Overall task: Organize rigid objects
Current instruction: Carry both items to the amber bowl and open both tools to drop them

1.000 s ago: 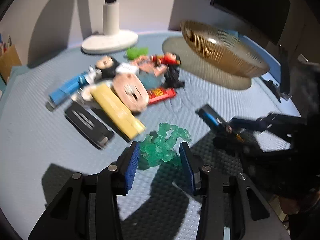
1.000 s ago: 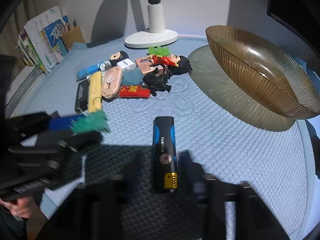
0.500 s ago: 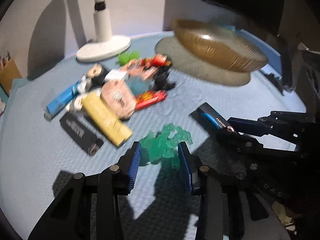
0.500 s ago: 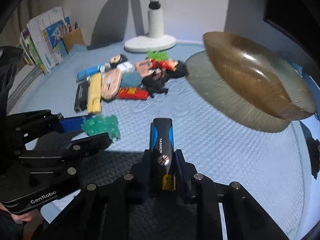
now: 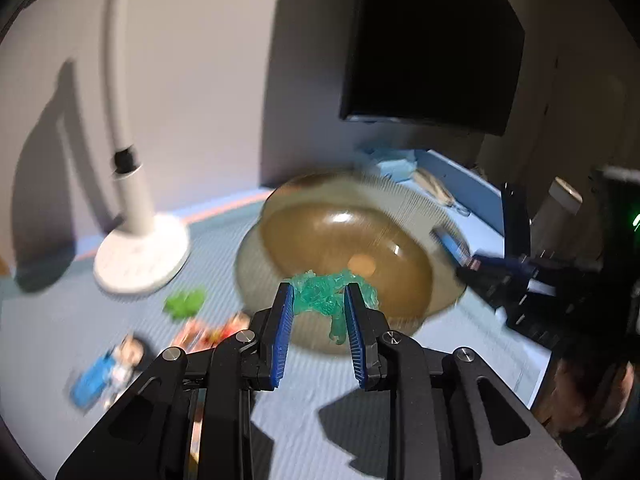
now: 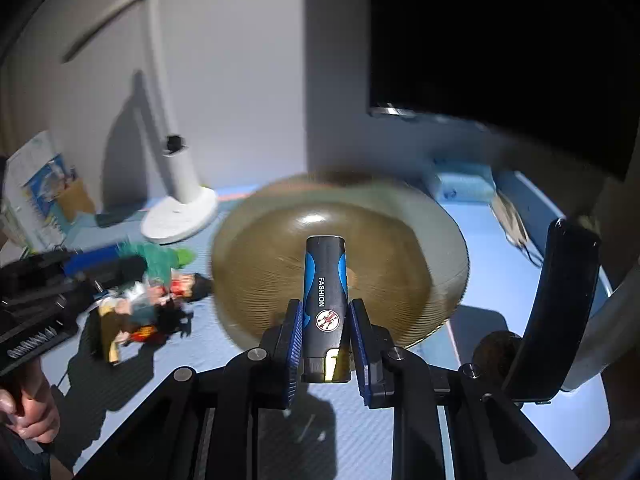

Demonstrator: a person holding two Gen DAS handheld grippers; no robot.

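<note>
My left gripper [image 5: 317,289] holds a translucent green toy [image 5: 322,306] between its blue pads, lifted off the mat in front of the amber ribbed glass bowl [image 5: 320,224]; its jaws are closing the last bit on the toy. My right gripper [image 6: 326,306] is shut on a black and blue lighter [image 6: 325,276], which stands upright between the pads, in front of the bowl [image 6: 260,264]. In the right wrist view the left gripper [image 6: 116,264] comes in from the left with the green toy [image 6: 160,258]. The left wrist view shows the lighter [image 5: 452,242] at the bowl's right rim.
A white lamp base [image 5: 142,256] stands left of the bowl. A pile of small figures and lighters [image 6: 152,308] lies on the blue mat, with a green piece [image 5: 186,300] apart. A dark monitor [image 5: 432,40] is behind. A black curved object [image 6: 560,300] stands at right.
The right gripper shut on the lighter and the left gripper closed on the green toy. Both rose from the mat with their objects and moved toward the bowl.
</note>
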